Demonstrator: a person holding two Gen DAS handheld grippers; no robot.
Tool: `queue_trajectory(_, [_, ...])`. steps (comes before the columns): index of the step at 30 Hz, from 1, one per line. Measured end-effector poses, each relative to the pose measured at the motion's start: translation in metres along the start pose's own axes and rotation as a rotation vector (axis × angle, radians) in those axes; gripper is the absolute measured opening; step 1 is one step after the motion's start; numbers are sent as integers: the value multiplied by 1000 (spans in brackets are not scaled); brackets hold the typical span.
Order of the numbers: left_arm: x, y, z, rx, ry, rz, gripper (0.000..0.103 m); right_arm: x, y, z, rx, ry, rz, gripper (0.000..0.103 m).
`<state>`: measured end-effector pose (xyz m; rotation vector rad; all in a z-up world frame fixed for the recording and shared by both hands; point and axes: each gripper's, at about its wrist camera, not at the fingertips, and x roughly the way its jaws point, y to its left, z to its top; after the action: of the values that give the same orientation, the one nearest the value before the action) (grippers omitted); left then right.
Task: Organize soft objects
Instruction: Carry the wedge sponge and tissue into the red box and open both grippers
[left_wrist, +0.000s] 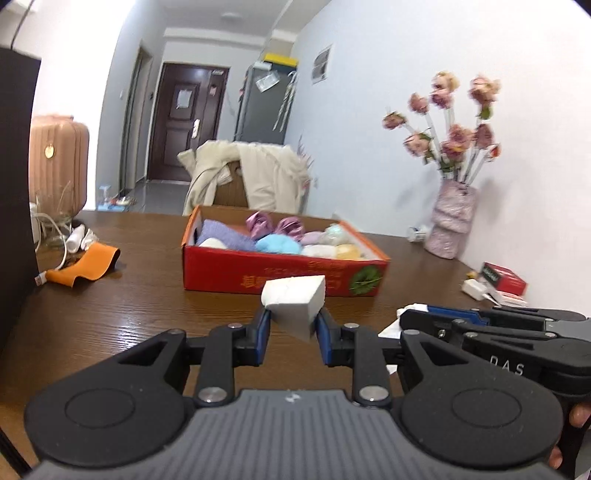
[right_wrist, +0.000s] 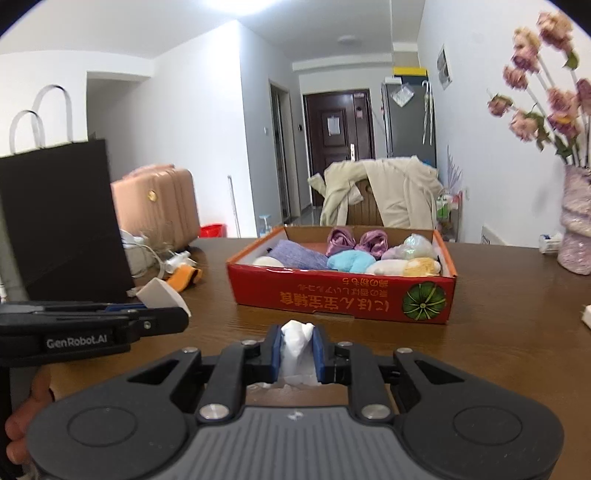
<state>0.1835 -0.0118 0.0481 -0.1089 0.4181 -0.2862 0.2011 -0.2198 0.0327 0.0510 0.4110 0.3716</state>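
Near the front edge of the wooden desk (left_wrist: 122, 295), both grippers carry loads toward a red cardboard box (left_wrist: 284, 273) that sits mid-desk and is already crowded with soft items. The left gripper (left_wrist: 291, 328) is clamped on a white foam block (left_wrist: 295, 304), held clear of the surface just short of the box's near wall. The right gripper (right_wrist: 297, 350) pinches a crumpled white tissue (right_wrist: 297, 339), its loose tail trailing down toward the desk. The two tools travel side by side, almost touching. The likely hazards: the block is gripped low and tilted, so it could twist out if it clips the box wall; the tissue's tail may snag that rim; and with little free room inside, a careless drop could spill over.
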Motion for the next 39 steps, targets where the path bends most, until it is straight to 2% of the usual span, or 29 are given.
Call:
queue_trajectory(5, [-28,-13,-6,10,-22,-15,27,-39,15,-7,-30,-40,3,17])
queue_trajectory(9, [-37,-21,-8,24,-38,-29,28,-55,19,-8,-36,-61,0,17])
queue_trajectory(14, [-29,-23,-4,24,-33,-36,28,-56,14,-7,-27,-69,-7,17])
queue_trajectory(17, [-10,-23,11,27,-26,-57,28,-46,6,-1,-20,-72,-11,17])
queue_trajectory(21, [38,-22,49,54,-13,-86,28,-22,-13,24,-30,-85,-18,17])
queue_trajectory(25, [110,-15,94,47,78,-107,28,24,-47,65,-9,-78,-2,17])
queue_trajectory(29, [193,-6,127,46,190,-96,28,90,-82,102,30,-13,17,17])
queue_trajectory(32, [252,0,136,35,281,-88,29,143,-103,115,60,56,12,17])
queue_trajectory(35, [298,7,135,3,353,-79,29,184,-120,113,109,109,8,17])
queue_trajectory(39, [333,18,123,-56,419,-76,34,224,-138,98,148,168,-21,19])
